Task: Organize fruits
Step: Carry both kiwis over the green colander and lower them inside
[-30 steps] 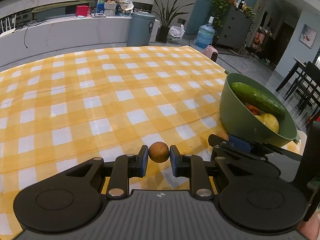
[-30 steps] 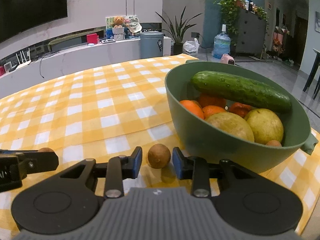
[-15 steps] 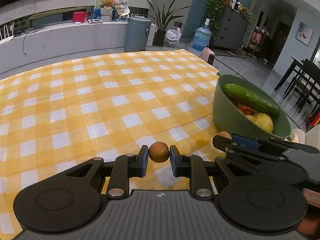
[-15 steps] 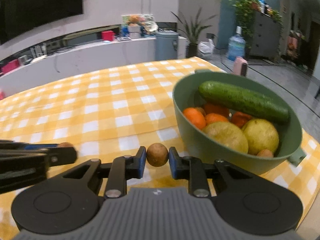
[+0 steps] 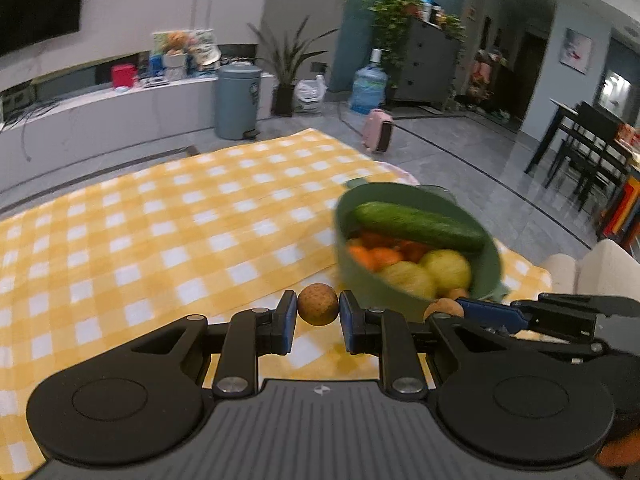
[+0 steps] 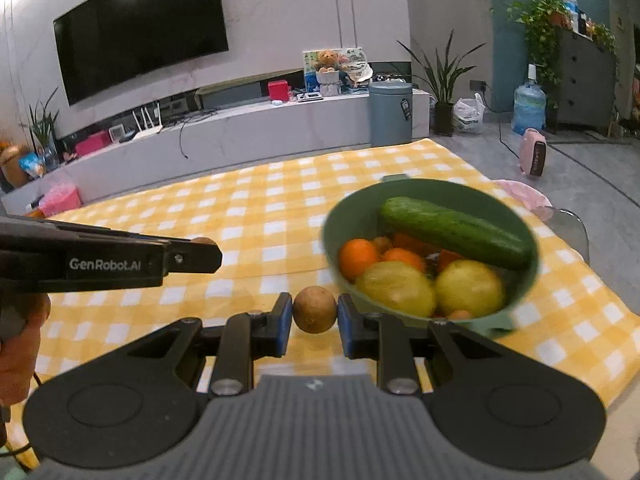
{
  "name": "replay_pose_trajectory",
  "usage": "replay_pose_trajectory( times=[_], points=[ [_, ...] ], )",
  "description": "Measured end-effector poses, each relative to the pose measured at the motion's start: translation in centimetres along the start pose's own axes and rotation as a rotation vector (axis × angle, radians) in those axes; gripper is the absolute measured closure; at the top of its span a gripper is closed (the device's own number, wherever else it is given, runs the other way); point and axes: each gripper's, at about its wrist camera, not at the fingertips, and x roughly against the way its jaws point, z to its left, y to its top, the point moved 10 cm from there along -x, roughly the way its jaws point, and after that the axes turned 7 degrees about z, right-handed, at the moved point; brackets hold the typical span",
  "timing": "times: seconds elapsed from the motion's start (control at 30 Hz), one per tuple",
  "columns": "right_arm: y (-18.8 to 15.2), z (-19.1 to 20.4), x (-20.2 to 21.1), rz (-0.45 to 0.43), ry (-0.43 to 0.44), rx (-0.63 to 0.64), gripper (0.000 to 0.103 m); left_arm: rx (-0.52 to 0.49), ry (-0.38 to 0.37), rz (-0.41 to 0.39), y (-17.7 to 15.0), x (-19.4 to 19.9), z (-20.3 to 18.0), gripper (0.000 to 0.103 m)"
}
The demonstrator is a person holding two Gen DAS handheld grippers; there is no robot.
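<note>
Black grippers (image 5: 318, 330) — blue pads (image 6: 285, 324), silver screws, "GenRobot.AI" lettering; apparently bare skin.

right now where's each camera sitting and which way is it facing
Left wrist: sits on the left claw, looking along its fingers over the checked tablecloth to the green bowl; own claw pinches a small brown fruit; right claw at lower right.
Right wrist: sits on the right claw, facing the bowl and TV wall; pinches another brown fruit; left claw and hand at left.
Shared: bowl, cucumber, tablecloth.
</note>
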Motion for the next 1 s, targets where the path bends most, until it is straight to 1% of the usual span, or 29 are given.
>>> replay_pose_trajectory(
  times=[0.17, 0.27, 0.33, 0.43, 0.6, 0.7, 0.8, 0.87, 1.0],
  points=[
    [0.8, -3.9, 1.9, -0.031, -0.006, 0.021, 0.082, -0.022, -0.055, 0.013, 1.4, -0.7, -3.5, 0.078],
    [1.5, -6.3, 2.3, -0.027, -0.009, 0.049, 0.082, -0.026, -0.096, 0.036, 2.1, -1.6, -5.3, 0.078],
    [2.0, -7.6, 2.0, -0.007, 0.002, 0.075, 0.082, -0.012, -0.127, 0.059, 2.5, -2.5, -6.3, 0.078],
    [2.5, -9.1, 1.3, 0.024, 0.025, 0.117, 0.082, -0.007, -0.148, 0.084, 2.9, -3.9, -7.6, 0.078],
    [3.1, -10.9, -0.1, 0.077, 0.105, 0.197, 0.082, 0.020, -0.195, 0.151, 3.2, -6.7, -8.9, 0.078],
    [3.1, -11.2, -1.1, 0.126, 0.137, 0.263, 0.082, 0.042, -0.209, 0.182, 3.1, -8.0, -9.2, 0.078],
    [3.2, -11.4, -2.4, 0.168, 0.162, 0.293, 0.082, 0.068, -0.221, 0.219, 2.9, -9.4, -9.3, 0.078],
    [3.3, -11.8, -2.9, 0.180, 0.157, 0.302, 0.082, 0.082, -0.224, 0.249, 2.6, -10.2, -9.3, 0.078],
    [3.5, -12.2, -3.6, 0.178, 0.176, 0.291, 0.082, 0.106, -0.189, 0.317, 1.6, -11.7, -9.3, 0.078]
  ],
)
